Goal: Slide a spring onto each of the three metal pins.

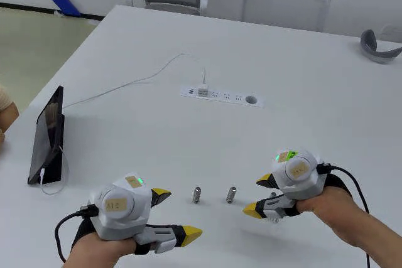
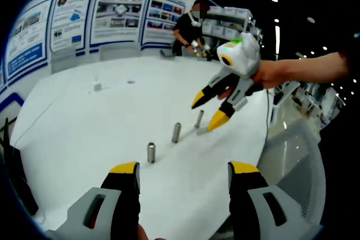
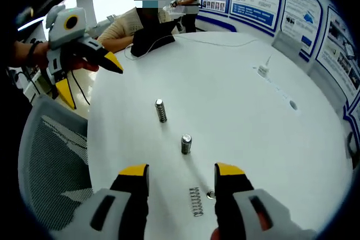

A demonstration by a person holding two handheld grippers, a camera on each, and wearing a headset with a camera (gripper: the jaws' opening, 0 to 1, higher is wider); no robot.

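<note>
We hold our right gripper (image 3: 181, 170) low over the white table (image 3: 242, 77). Its two yellow-tipped jaws are wide apart and there is nothing in them. Down between the jaws a loose spring (image 3: 195, 202) lies flat on the table. Just beside it is the bare pin (image 3: 211, 195), the one with no spring on it yet. We cannot tell if the spring touches that pin.

A bit further out stands the middle pin (image 3: 186, 144). It is upright and has a spring around it. Past that stands the last pin (image 3: 161, 110), also upright with a spring on it. The three pins make a row across the table.

At the other end of the row is our left gripper (image 2: 183, 168). Its jaws are wide apart too and hold nothing. It is near the last pin but not touching it. From there we see the three pins going away in a line, with the right gripper up over the far one.

From our head we see both grippers low at the near edge, with two of the pins between them. Further back on the table is a white power strip (image 1: 213, 94) with a thin white cable (image 1: 125, 85) plugged into it. A dark tablet (image 1: 49, 133) stands near the left edge.
</note>
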